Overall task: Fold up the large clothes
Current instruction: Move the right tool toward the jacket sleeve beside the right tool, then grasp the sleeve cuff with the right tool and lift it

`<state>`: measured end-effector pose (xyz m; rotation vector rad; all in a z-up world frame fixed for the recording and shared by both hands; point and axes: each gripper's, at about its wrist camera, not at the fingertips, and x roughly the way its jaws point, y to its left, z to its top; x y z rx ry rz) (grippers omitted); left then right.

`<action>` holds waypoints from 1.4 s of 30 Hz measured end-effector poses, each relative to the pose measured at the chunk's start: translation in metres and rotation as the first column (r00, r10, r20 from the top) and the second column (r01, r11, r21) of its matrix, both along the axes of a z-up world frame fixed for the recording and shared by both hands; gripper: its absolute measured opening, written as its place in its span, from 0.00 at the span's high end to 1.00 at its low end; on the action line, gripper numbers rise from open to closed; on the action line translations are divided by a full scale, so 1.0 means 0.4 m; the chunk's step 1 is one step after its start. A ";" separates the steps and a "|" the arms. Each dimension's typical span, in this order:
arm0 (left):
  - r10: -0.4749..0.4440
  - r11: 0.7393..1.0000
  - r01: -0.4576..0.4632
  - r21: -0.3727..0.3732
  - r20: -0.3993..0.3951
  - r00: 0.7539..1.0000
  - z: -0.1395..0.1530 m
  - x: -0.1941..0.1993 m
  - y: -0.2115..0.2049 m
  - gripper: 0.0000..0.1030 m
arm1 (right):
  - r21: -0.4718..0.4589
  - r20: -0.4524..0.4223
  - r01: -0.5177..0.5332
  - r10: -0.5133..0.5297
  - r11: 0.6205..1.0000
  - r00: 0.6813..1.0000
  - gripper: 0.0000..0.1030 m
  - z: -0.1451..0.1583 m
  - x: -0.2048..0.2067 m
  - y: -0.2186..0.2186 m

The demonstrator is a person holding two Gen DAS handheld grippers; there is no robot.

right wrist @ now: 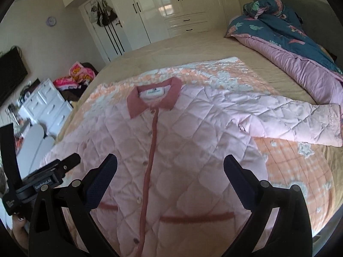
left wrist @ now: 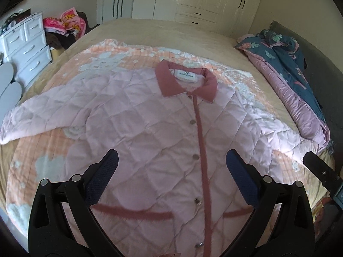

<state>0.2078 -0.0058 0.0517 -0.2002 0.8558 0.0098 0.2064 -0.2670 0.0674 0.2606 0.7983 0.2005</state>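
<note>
Bed (left wrist: 133,27); flat pink jacket (left wrist: 150,128)

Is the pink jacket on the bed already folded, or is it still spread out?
Spread out. The jacket lies flat, front up and buttoned, with both sleeves stretched sideways.

Two wrist views over one bed

We look forward and down from near the hem; both views share the pink jacket (left wrist: 150,128) (right wrist: 171,139), seen from left and right.
</note>
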 end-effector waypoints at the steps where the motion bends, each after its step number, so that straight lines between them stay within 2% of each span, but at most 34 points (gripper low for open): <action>1: -0.002 1.000 0.002 -0.003 0.000 1.000 0.002 0.013 -0.004 0.08 | 0.002 0.002 0.006 -0.006 1.000 1.000 0.04 0.001 0.010 -0.008; 6: -0.009 1.000 0.009 -0.018 -0.014 1.000 -0.003 0.085 -0.024 0.08 | 0.018 -0.003 0.064 -0.064 0.998 0.998 0.04 -0.003 0.083 -0.065; 13: -0.018 1.000 0.019 0.006 -0.029 0.999 -0.028 0.177 -0.067 0.08 | 0.038 -0.009 0.183 -0.183 0.982 0.983 0.04 -0.040 0.169 -0.169; 17: -0.033 0.999 0.033 -0.003 -0.039 0.999 -0.052 0.227 -0.087 0.08 | 0.036 -0.035 0.261 -0.260 0.965 0.965 0.04 -0.086 0.211 -0.239; 21: -0.031 0.999 0.028 -0.039 -0.067 0.997 -0.088 0.276 -0.100 0.08 | 0.044 -0.077 0.356 -0.352 0.934 0.933 0.04 -0.155 0.240 -0.328; 24: -0.031 0.999 0.030 -0.015 -0.079 0.996 -0.113 0.303 -0.116 0.08 | 0.056 -0.109 0.403 -0.396 0.913 0.912 0.04 -0.205 0.253 -0.390; 27: -0.027 1.000 0.026 -0.009 -0.097 0.995 -0.141 0.327 -0.128 0.08 | 0.069 -0.153 0.477 -0.463 0.876 0.873 0.04 -0.253 0.261 -0.469; 32: -0.026 0.999 0.028 0.019 -0.113 0.993 -0.178 0.354 -0.161 0.08 | 0.047 -0.172 0.584 -0.570 0.810 0.804 0.04 -0.296 0.257 -0.567; 36: -0.023 0.999 0.027 0.029 -0.132 0.991 -0.202 0.378 -0.186 0.08 | 0.070 -0.209 0.651 -0.627 0.755 0.750 0.04 -0.323 0.243 -0.643; 39: -0.040 0.999 0.041 0.002 -0.153 0.987 -0.226 0.401 -0.205 0.08 | 0.120 -0.243 0.690 -0.652 0.714 0.718 0.04 -0.346 0.229 -0.693; 42: -0.060 0.998 0.065 0.024 -0.175 0.983 -0.248 0.425 -0.236 0.08 | 0.105 -0.253 0.732 -0.694 0.673 0.674 0.04 -0.360 0.223 -0.734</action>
